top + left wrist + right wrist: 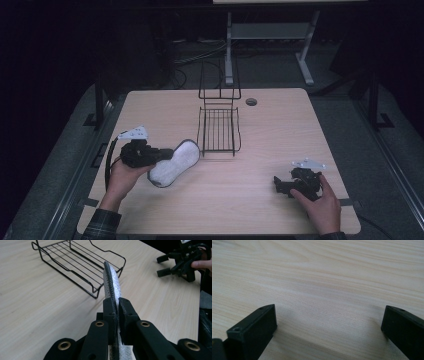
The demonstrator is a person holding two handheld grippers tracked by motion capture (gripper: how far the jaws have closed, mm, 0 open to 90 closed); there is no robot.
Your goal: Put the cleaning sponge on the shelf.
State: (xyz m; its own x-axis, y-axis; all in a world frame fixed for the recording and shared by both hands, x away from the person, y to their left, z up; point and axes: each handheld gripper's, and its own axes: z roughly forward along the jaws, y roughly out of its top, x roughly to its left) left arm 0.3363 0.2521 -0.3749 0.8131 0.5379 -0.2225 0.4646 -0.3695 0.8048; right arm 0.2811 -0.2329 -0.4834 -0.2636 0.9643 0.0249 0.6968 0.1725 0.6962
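Note:
My left gripper (167, 154) is shut on a flat white pad with a dark rim, a sponge-like oval (175, 162), held above the table at centre left. In the left gripper view the pad (111, 282) stands on edge, pinched between the two black jaws of the left gripper (117, 310). Just beyond the pad sits a black wire rack (218, 131) (80, 267) with an upright back. My right gripper (276, 186) rests low near the table's front right, open, with bare wood between its jaws (329, 322). The left gripper view also catches the right gripper (163, 265) far off.
The light wooden table (280, 130) has a round cable grommet (251, 101) near its far edge. Behind the table stand the legs of another desk (229, 50) and loose cables on a dark floor.

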